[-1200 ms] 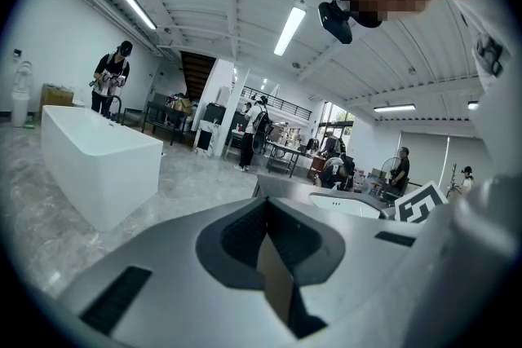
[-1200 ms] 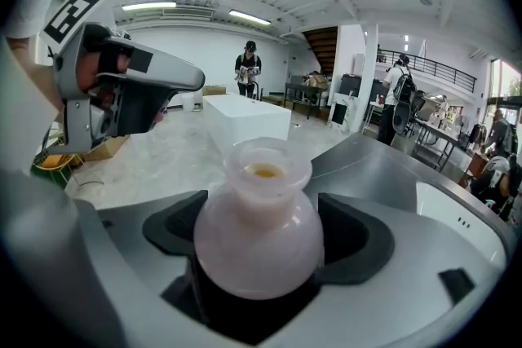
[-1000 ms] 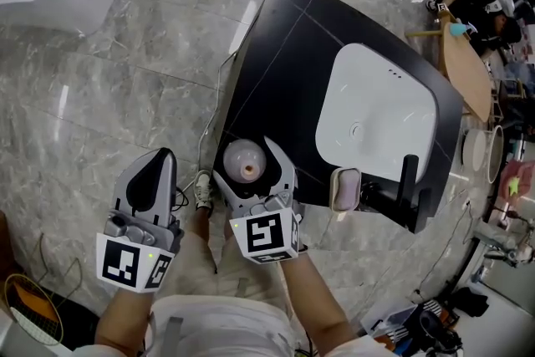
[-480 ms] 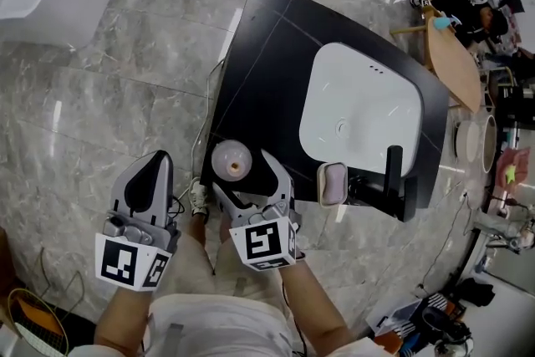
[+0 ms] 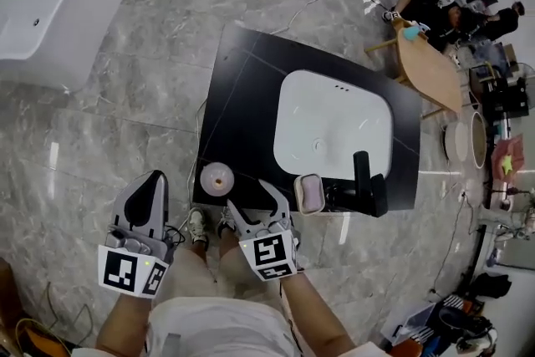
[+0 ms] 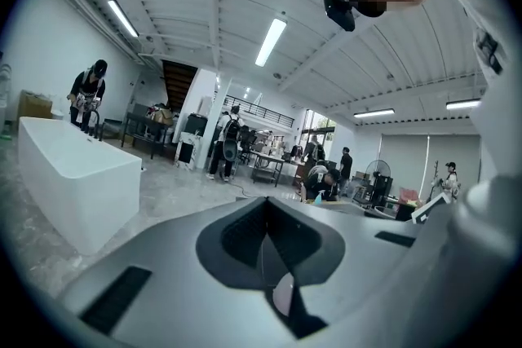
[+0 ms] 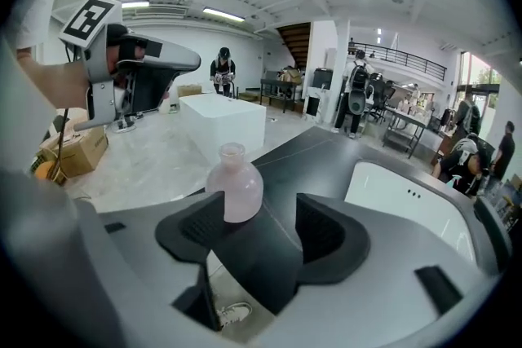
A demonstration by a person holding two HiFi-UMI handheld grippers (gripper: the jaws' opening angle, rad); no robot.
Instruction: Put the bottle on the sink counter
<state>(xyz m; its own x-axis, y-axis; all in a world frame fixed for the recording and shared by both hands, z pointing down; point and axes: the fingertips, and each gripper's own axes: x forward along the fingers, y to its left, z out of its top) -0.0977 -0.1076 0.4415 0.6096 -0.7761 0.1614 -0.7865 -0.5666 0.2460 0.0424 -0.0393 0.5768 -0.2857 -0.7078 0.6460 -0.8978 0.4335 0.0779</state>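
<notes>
A pale pink round bottle (image 5: 217, 178) stands upright on the near left corner of the black sink counter (image 5: 242, 96). My right gripper (image 5: 248, 197) sits just off that corner, drawn back from the bottle. Its jaws are closing with nothing between them. In the right gripper view the bottle (image 7: 233, 184) stands on the counter (image 7: 310, 163) beyond the left jaw, clear of the right gripper (image 7: 261, 231). My left gripper (image 5: 149, 190) hangs over the floor to the left, jaws together and empty; in the left gripper view the left gripper (image 6: 267, 253) faces the open hall.
A white basin (image 5: 334, 125) is set in the counter, with a black faucet (image 5: 364, 180) and a pink cup (image 5: 308, 194) at its near edge. A white bathtub (image 5: 50, 12) stands far left, a wooden table (image 5: 426, 67) far right. Cables lie on the marble floor.
My right gripper has backed away from the bottle, which was between its jaws and now stands alone on the counter corner. The head view has pulled back. The left gripper stays shut.
</notes>
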